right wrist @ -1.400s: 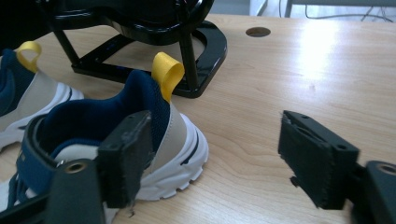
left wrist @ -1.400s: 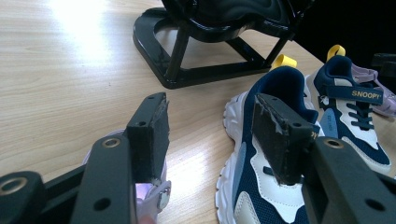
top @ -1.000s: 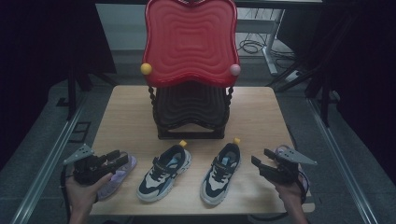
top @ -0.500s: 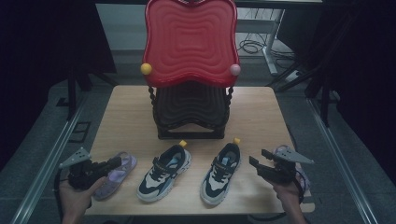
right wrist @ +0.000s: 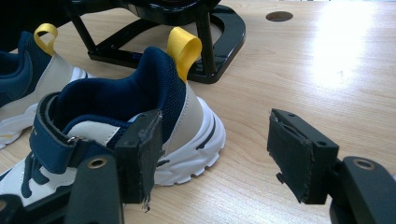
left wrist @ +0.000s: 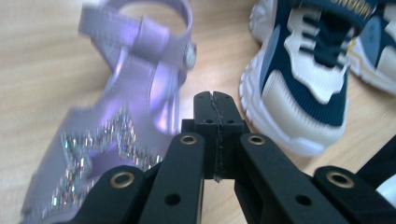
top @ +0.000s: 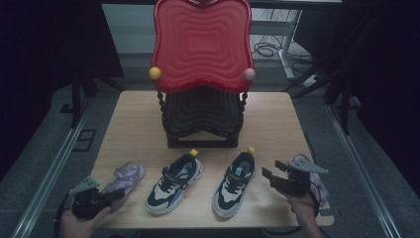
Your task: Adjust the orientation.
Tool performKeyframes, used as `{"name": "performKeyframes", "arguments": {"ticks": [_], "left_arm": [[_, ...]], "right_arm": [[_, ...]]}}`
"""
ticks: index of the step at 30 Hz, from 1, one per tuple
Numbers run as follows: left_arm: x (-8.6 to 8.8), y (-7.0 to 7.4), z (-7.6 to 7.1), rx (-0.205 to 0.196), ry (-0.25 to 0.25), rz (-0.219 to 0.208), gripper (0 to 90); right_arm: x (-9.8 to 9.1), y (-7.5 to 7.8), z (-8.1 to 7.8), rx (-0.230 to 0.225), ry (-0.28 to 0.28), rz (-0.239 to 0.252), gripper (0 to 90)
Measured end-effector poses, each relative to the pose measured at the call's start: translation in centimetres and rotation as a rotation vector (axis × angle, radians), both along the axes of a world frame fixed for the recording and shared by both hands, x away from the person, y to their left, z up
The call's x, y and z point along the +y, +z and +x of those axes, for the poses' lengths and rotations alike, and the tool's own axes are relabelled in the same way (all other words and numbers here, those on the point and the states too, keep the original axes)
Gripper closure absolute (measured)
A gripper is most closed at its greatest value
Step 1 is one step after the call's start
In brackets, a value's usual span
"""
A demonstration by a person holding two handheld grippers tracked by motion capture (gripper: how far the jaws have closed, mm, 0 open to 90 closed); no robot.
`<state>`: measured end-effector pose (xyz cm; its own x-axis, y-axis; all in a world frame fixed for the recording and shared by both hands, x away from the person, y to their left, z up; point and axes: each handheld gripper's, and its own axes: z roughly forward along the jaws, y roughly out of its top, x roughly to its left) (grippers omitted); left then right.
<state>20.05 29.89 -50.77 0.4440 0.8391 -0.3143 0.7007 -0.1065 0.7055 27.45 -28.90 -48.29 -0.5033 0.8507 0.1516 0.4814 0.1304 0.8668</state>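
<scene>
Lilac and glittered, the sandal (left wrist: 126,116) lay on the wooden table (top: 277,114) just left of the two navy-and-white sneakers (top: 174,183), well in front of the black stand (top: 203,121) with its red tray (top: 200,44). The left gripper (left wrist: 215,100) had its jaws pressed together with nothing visibly between them, having just been closing, its tip beside the sandal's inner edge; whether it touched the strap could not be told from this blurred close view. The right gripper (right wrist: 215,154) stood wide apart, one jaw against the heel side of the nearer sneaker (right wrist: 116,121), holding nothing. The step in hand appeared to be a first approach to the footwear. Next, the left jaws would probably need reopening and setting astride the sandal's strap.
</scene>
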Motion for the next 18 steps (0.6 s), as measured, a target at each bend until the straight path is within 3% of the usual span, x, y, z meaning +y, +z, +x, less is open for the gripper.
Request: {"name": "performKeyframes", "arguments": {"ticks": [11,18], "left_arm": [[-0.3,-1.8,-0.8,0.067,-0.004,0.068,89.4],[-0.4,-2.0,-1.1,0.075,-0.005,0.096,89.4]], "right_arm": [[0.0,-0.3,0.1,0.013,-0.001,-0.002,35.4],[0.0,-0.4,0.1,0.014,-0.002,-0.006,35.4]]}}
